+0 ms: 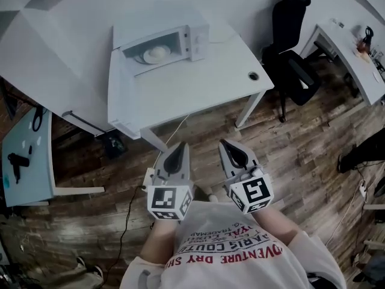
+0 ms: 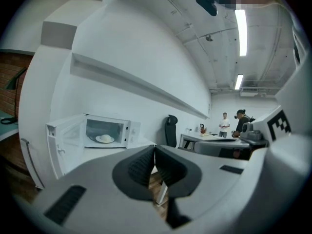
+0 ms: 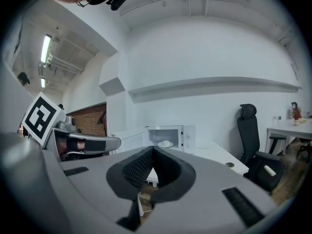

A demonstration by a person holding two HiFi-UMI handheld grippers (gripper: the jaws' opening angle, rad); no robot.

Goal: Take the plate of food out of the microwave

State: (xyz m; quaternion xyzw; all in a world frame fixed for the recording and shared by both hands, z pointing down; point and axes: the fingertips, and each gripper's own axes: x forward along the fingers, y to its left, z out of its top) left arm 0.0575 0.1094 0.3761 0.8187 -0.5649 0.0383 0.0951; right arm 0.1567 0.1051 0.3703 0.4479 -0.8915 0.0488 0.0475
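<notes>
A white microwave (image 1: 162,41) stands at the back of a white table (image 1: 198,83), its door (image 1: 120,65) swung open to the left. Inside lies a white plate with a pale mound of food (image 1: 157,54), also seen in the left gripper view as the plate (image 2: 105,139) and in the right gripper view as the plate (image 3: 165,144). My left gripper (image 1: 181,144) and right gripper (image 1: 225,142) hover side by side over the wooden floor, short of the table's near edge and far from the microwave. Both are shut with nothing between the jaws.
A black office chair (image 1: 292,47) stands right of the table, with a second white desk (image 1: 349,53) beyond it. A glass-topped side table (image 1: 24,155) is at the left. A cable (image 1: 129,209) trails over the floor. Two people (image 2: 231,123) stand far off.
</notes>
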